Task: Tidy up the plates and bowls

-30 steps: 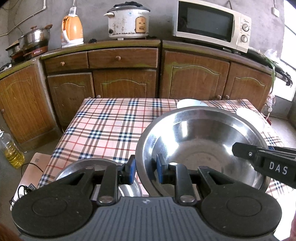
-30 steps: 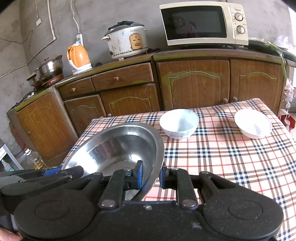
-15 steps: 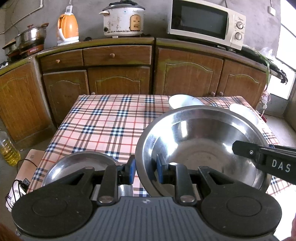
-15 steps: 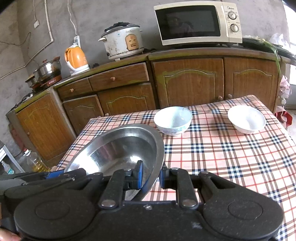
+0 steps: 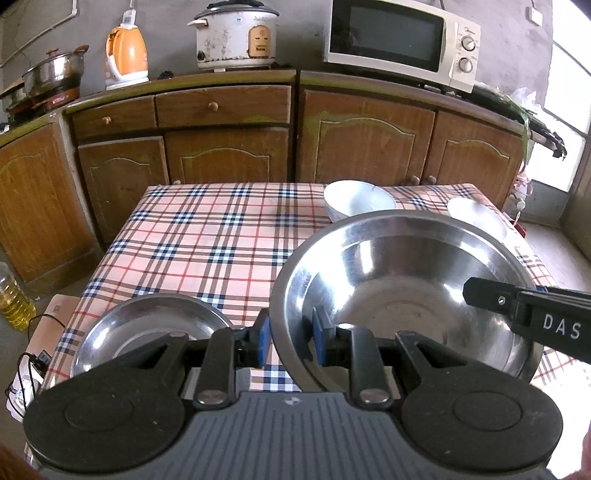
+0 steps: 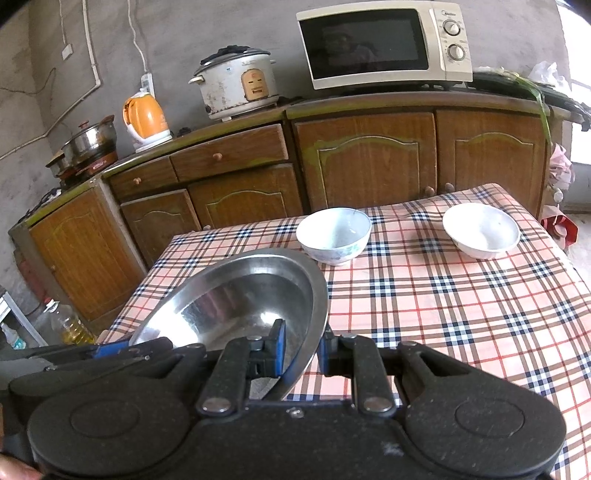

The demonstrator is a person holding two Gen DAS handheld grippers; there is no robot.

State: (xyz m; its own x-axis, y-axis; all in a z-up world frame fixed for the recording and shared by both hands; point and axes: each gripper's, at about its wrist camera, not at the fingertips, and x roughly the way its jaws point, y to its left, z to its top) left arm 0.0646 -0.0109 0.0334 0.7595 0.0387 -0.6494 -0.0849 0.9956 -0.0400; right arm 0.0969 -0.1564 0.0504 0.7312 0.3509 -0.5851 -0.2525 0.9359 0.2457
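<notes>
A large steel bowl (image 5: 406, 280) hangs over the near side of the plaid-covered table (image 5: 207, 240). My left gripper (image 5: 288, 339) is shut on its left rim, one blue pad inside and one outside. Shut on the opposite rim is my right gripper (image 6: 301, 350), whose black finger (image 5: 517, 306) shows in the left wrist view. The bowl (image 6: 240, 295) looks tilted in the right wrist view. A small steel dish (image 5: 147, 325) lies on the table's near left corner. Two white bowls (image 6: 332, 234) (image 6: 480, 229) stand apart at the far side.
Wooden cabinets (image 5: 362, 144) run behind the table, carrying a microwave (image 5: 399, 40), a rice cooker (image 5: 236, 35), an orange kettle (image 5: 125, 55) and a steel pot (image 5: 55, 70). An oil bottle (image 5: 13, 299) and a cable (image 5: 26, 373) lie on the floor at the left.
Both grippers keep their hold on the large bowl. The views have drifted slightly, and more of the small steel dish now shows beside the left gripper.
</notes>
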